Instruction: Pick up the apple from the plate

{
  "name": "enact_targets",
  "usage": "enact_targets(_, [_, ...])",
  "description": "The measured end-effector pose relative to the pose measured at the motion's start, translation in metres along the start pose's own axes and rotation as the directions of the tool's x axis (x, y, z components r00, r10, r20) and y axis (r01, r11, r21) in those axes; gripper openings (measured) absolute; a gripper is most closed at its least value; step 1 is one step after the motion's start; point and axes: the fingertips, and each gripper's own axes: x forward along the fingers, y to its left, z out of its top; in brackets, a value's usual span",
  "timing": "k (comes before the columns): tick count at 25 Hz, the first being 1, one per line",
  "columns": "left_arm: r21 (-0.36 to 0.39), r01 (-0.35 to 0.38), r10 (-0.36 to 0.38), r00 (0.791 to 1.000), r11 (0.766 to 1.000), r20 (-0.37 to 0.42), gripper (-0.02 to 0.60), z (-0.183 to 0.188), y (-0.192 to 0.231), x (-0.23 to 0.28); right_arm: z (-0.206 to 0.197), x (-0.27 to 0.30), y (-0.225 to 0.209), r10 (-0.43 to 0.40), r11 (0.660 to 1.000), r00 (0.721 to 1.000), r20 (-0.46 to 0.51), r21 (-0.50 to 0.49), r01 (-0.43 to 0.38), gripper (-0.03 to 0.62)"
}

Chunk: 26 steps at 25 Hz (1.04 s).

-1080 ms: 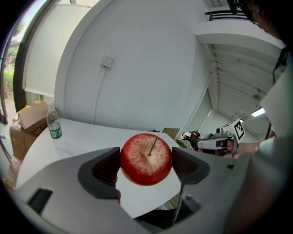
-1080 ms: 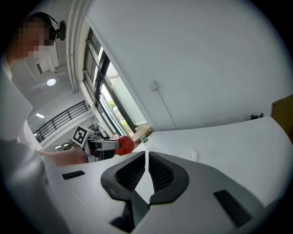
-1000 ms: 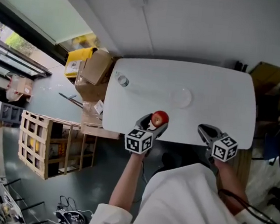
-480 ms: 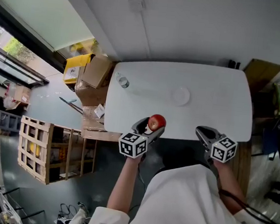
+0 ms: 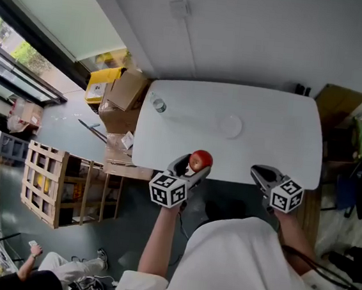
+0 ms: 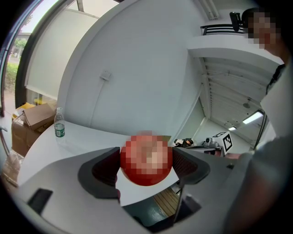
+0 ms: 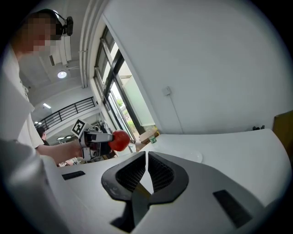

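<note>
Person (image 5: 44,275) newly on floor (image 5: 126,235), apple (image 5: 201,159) aloft

Left hand-held gripper (image 5: 190,167), on a bare outstretched forearm, clamps an apple (image 5: 200,160) between its jaws; right hand-held gripper (image 5: 262,175) points forward, jaws together.

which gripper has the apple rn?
The left gripper: its jaws are clamped on the red apple. The right gripper is shut with nothing between its jaws.
</note>
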Motion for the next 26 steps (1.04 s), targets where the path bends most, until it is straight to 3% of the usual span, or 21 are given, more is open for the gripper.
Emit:
enact_targets(11, [-0.021,-0.041,0.041,0.999,0.999,0.027,0.357,-0.008,-0.014,-0.001,0.013,-0.009,-0.005,0.065,0.997,0.998,0.013,-0.029,-0.065,0.044])
enact_targets(26, [-0.016,-0.038,0.038,0.999,0.999,0.017,0.357,-0.007,-0.022,0.006,0.017,-0.009,-0.006,0.090,0.995,0.996,0.006,-0.038,-0.090,0.044])
